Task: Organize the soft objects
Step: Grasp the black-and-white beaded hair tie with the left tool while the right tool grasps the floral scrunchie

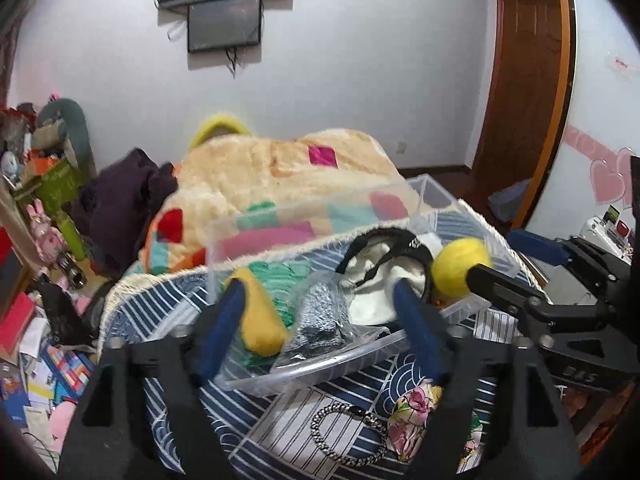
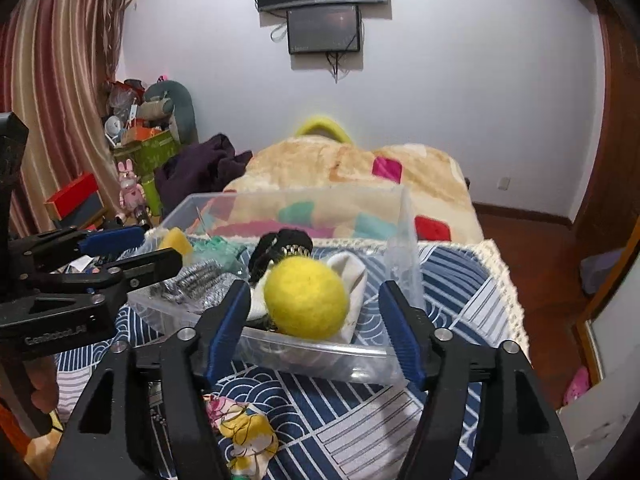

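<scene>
A clear plastic bin (image 1: 256,376) (image 2: 320,360) sits on a blue patterned cloth. It holds a yellow sponge (image 1: 258,312) (image 2: 176,240), a green cloth (image 1: 280,276), a silver scrubber in a bag (image 1: 320,316) (image 2: 208,284), a white sock (image 1: 380,284) and a black band (image 2: 284,240). A yellow felt ball (image 2: 306,298) (image 1: 460,266) hangs over the bin's near edge between the open fingers of my right gripper (image 2: 314,332), untouched. My left gripper (image 1: 320,328) is open over the bin, beside the sponge.
A floral scrunchie (image 1: 416,420) (image 2: 240,436) and a beaded bracelet (image 1: 348,432) lie on the cloth (image 1: 224,432) before the bin. A patchwork blanket (image 2: 352,168) and dark clothes (image 2: 196,172) lie behind. Clutter fills the left floor (image 1: 36,360).
</scene>
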Demonstrator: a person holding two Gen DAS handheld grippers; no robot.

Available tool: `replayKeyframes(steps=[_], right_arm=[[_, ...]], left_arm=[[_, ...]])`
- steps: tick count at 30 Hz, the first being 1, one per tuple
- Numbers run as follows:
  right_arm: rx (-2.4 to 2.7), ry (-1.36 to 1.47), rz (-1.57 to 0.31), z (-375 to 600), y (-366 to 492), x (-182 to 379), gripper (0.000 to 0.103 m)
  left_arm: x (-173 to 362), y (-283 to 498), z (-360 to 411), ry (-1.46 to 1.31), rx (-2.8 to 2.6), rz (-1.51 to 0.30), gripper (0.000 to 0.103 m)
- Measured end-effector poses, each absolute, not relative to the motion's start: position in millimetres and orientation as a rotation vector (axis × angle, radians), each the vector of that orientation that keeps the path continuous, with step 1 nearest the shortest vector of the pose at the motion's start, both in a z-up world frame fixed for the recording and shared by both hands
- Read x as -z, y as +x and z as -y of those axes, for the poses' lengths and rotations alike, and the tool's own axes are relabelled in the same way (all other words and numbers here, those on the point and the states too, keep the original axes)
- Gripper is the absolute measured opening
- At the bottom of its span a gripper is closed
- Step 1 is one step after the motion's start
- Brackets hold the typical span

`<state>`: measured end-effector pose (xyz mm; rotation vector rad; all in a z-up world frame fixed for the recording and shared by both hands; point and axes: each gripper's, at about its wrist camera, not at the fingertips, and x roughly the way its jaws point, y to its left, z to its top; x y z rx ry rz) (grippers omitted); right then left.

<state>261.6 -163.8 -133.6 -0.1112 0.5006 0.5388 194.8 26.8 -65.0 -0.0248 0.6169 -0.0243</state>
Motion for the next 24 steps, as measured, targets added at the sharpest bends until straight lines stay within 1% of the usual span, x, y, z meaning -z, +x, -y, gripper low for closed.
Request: replayKeyframes(steps=[1, 2, 3, 6, 13, 15, 17, 18, 20, 22, 24], right_arm=[[-0.542, -0.103, -0.479, 167.0, 256.2, 129.8, 0.075], [-0.545, -0.093, -0.459, 170.8, 250.5, 126.6, 0.079], [-0.549, -0.084, -0.444, 173.1, 246.3, 124.7, 0.084], [-0.567, -0.070, -0.431, 178.1, 235.2, 122.4, 0.085], [-0.629, -0.103, -0.508, 171.4, 219.8, 145.9, 0.085], [-0.644, -0.109, -0.539, 169.0, 217.5, 155.9, 0.085], [-0.666, -0.114, -0.577, 167.0, 215.4, 167.7, 0.085], [-0.673, -0.116, -0.595, 165.4, 214.7, 172.7, 0.085], [-0.686, -0.123, -0.636, 161.0, 213.9, 184.4, 0.085], [-0.693, -0.133, -0.672, 157.2, 213.6, 194.5, 0.085], [-0.702, -0.134, -0.698, 154.5, 212.7, 200.8, 0.085]], left_arm=[[61.1, 188.2, -26.7, -0.017, 0.017, -0.595, 0.090], [59.4, 185.2, -26.8, -0.012, 0.013, -0.585, 0.093], [57.2, 178.4, -26.2, 0.001, 0.007, -0.571, 0.095], [59.0, 167.1, -25.4, 0.025, 0.019, -0.574, 0.096], [86.4, 150.8, -30.0, 0.001, 0.062, -0.671, 0.095], [94.9, 147.8, -30.5, -0.005, 0.071, -0.695, 0.089], [106.3, 148.4, -30.7, -0.008, 0.086, -0.741, 0.075], [111.0, 149.0, -30.5, -0.012, 0.093, -0.763, 0.073], [123.1, 152.3, -32.6, -0.030, 0.106, -0.813, 0.061], [136.2, 154.8, -35.8, -0.054, 0.112, -0.863, 0.053], [148.7, 156.8, -39.9, -0.087, 0.120, -0.907, 0.050]])
